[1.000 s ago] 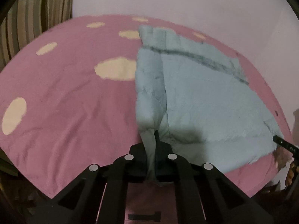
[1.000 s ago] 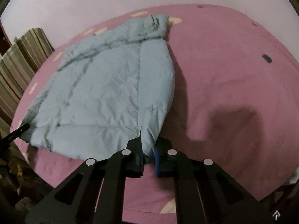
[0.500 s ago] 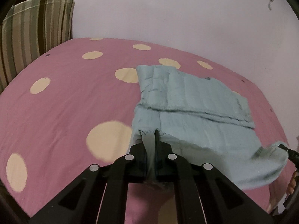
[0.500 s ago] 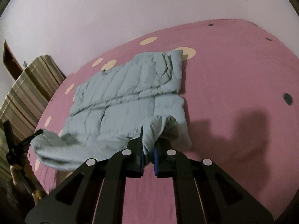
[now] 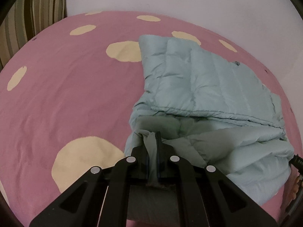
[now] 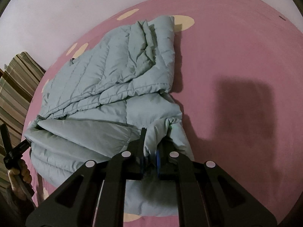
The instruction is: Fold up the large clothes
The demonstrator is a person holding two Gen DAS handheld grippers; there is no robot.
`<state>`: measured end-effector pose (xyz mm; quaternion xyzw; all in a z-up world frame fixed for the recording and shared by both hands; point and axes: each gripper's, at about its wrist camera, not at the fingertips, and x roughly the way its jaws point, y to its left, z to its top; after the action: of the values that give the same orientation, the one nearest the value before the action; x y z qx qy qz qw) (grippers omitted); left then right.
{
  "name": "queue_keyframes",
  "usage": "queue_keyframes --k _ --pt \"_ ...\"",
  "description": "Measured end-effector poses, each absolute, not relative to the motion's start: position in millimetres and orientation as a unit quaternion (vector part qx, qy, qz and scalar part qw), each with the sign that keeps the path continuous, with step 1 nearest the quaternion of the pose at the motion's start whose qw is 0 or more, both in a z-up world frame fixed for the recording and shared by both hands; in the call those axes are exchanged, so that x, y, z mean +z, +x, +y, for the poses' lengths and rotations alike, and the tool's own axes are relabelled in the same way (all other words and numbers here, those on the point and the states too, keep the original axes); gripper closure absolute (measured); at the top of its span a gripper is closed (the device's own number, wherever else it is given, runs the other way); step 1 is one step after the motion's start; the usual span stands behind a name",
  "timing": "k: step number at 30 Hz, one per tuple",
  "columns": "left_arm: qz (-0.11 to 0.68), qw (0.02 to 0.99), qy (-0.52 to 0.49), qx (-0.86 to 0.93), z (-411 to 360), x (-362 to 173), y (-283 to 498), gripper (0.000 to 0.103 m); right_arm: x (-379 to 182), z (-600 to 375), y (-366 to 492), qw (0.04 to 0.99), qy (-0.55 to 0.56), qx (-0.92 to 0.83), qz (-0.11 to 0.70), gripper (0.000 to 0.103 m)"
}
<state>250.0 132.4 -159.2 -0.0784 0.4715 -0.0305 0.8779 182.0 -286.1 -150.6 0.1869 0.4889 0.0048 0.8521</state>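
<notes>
A light blue quilted jacket (image 5: 204, 79) lies on the pink bed with its near hem lifted and folding over toward the far part. My left gripper (image 5: 151, 138) is shut on the jacket's near left corner and holds it above the bed. My right gripper (image 6: 151, 138) is shut on the near right corner of the jacket (image 6: 117, 71) and holds it up too. The lifted flap sags between the two grippers and shows its smooth lining. The left gripper also shows at the left edge of the right wrist view (image 6: 17, 149).
The bed has a pink sheet with cream dots (image 5: 66, 94). A striped pillow (image 5: 28, 15) stands at the back left, also seen in the right wrist view (image 6: 15, 87). A pale wall runs behind the bed. The right side of the sheet (image 6: 236, 66) is bare.
Both grippers have lifted the jacket's near hem and carried it forward over the jacket. The flat jacket is now bent across its middle.
</notes>
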Motion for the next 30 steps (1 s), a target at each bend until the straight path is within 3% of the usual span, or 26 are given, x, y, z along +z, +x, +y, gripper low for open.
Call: queue_keyframes --k 3,5,7,9,14,20,30 --pt "0.465 0.881 -0.079 -0.038 135 -150 247 0.093 -141 -286 178 0.859 0.175 0.004 0.481 0.086" --pt "0.458 0.883 -0.094 -0.045 141 -141 243 0.081 -132 -288 174 0.864 0.180 0.004 0.471 0.075" --pt "0.445 0.887 -0.114 -0.047 148 -130 239 0.055 -124 -292 170 0.868 0.187 0.004 0.460 0.062" --pt "0.419 0.899 -0.122 -0.032 156 -115 231 0.043 -115 -294 164 0.874 0.184 -0.002 0.449 0.053" --pt "0.401 0.910 -0.105 -0.012 167 -103 216 0.043 -101 -307 144 0.882 0.185 -0.009 0.433 0.053" --pt "0.416 0.903 -0.109 0.001 185 -125 195 0.043 -104 -317 124 0.882 0.181 -0.017 0.434 0.053" --pt "0.414 0.908 -0.059 -0.042 162 -130 215 0.043 -115 -300 153 0.884 0.148 0.005 0.444 0.053"
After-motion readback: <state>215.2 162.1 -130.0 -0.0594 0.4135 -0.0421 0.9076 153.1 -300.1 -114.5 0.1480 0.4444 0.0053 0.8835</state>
